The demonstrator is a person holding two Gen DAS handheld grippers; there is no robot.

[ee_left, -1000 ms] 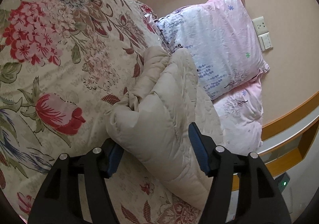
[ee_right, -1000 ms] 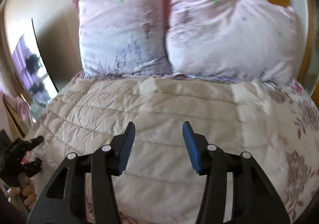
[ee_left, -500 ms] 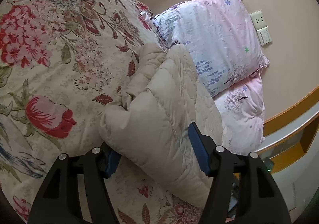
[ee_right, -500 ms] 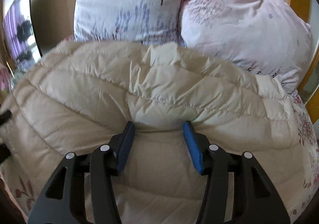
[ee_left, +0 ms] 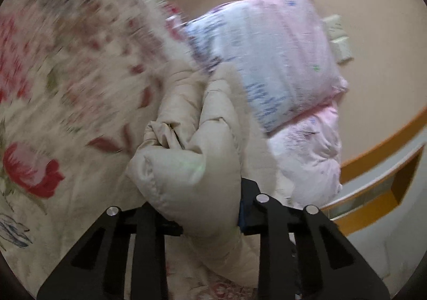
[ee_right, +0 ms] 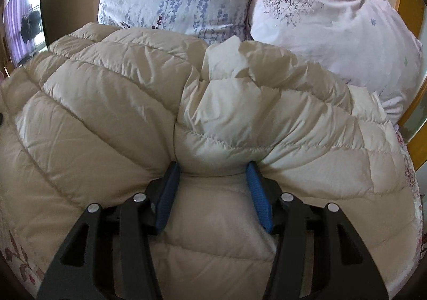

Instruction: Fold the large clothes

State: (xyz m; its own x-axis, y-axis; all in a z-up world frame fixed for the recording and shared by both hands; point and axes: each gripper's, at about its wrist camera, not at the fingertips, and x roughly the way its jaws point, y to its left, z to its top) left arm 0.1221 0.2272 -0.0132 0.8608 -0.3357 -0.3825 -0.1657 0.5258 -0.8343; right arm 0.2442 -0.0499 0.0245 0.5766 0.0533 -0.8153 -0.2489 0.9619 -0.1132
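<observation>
1. Beige quilted puffer jacket (ee_right: 165,102): lies on the bed, filling the centre and left of the right wrist view, its far edge against the pillows; in the left wrist view a bunched end of it (ee_left: 192,155) sits at centre.
2. Left gripper (ee_left: 197,209): jaws closed on that bunched end, which bulges over and hides the pads. A second ago they stood wide around the padding, so the grasp is newly made.
3. Right gripper (ee_right: 213,187): jaws set fairly wide, blue pads (ee_right: 257,193) pressing either side of a padded ridge. Half a second ago the spacing was the same; a second ago they hung free above the jacket.
4. Floral cream bedspread (ee_left: 66,91): upper left of the left wrist view, now motion-blurred, formerly sharp; the left gripper is likely lifting.
5. Two pink-and-white printed pillows (ee_right: 333,19): upper frame, unmoved.
6. Judgement: both ends are secured, so a fold can start.
</observation>
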